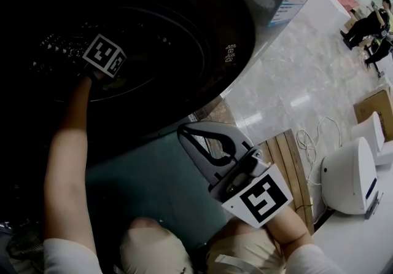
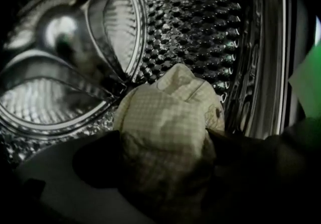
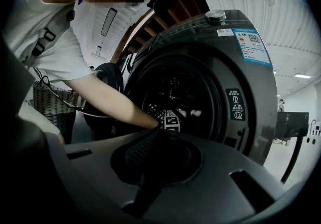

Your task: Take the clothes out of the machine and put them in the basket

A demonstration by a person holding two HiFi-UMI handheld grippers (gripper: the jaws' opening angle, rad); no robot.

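Deep in the machine's drum (image 2: 200, 27), the left claw (image 2: 165, 140) is clenched on a cream checked garment (image 2: 170, 102) bunched between its jaws. The right claw (image 3: 150, 142), pinched together on nothing, hangs outside, with the basket (image 3: 50, 102) to its left. The garment is likely gripped but not yet lifted out or carried to the basket.

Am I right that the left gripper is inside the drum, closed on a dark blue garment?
Not quite: the garment is pale with a fine check, not dark blue, as the left gripper view shows. The left gripper is indeed inside the drum, closed on it.
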